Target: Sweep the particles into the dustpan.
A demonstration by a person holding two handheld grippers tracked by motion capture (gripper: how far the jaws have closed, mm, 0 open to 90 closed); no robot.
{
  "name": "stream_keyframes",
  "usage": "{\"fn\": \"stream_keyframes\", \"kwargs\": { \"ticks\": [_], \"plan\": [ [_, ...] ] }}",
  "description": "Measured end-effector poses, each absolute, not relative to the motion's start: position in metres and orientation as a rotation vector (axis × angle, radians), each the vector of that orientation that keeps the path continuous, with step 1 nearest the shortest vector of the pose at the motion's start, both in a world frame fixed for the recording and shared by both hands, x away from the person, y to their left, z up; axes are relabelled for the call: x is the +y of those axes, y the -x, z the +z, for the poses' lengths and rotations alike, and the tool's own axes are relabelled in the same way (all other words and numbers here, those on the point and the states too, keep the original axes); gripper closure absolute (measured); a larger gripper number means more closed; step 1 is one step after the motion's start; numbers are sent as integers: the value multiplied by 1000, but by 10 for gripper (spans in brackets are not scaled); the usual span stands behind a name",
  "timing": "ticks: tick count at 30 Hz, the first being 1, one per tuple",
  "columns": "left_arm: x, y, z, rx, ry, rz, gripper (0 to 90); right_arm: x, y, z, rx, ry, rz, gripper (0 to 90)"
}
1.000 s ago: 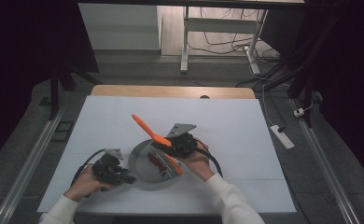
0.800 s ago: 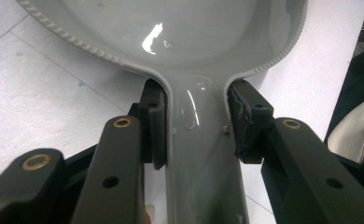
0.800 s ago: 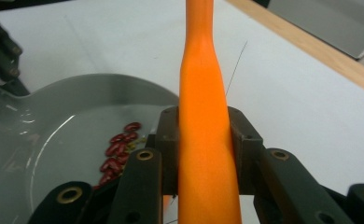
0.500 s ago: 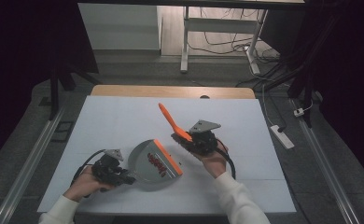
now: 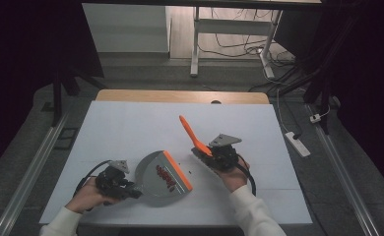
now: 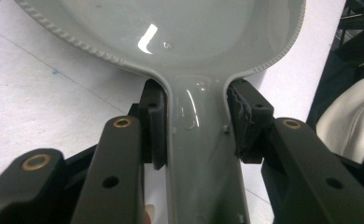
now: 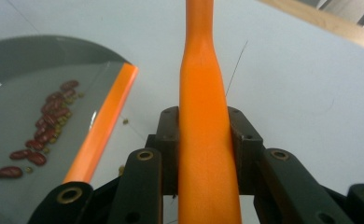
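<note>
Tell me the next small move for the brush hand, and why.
Probably swing the brush back toward the dustpan lip and sweep again. A few small bits lie on the table just outside the orange edge, while the red beans are inside. The left gripper clamps the dustpan handle, and the right gripper clamps the brush.

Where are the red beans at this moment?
In the high view the red beans lie inside the grey dustpan, near its orange edge, at the table's near side between the two grippers.
</note>
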State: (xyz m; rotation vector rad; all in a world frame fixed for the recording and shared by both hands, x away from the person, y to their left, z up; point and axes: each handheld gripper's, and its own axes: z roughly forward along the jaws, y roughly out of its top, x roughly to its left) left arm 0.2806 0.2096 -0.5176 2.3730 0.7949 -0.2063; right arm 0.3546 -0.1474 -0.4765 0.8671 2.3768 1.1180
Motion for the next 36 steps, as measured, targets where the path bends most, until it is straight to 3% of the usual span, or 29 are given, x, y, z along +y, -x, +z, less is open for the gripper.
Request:
{"fn": "stream_keyframes", "kwargs": {
  "ticks": [28,36],
  "plan": [
    [203,-280,-518,791,-2383,-212,613,-99,-337,-501,2403,-832,1142,700],
    [204,-280,-518,786,-2387,-217,613,-86,-329,-497,2480,-806,1333,701]
  ]
}}
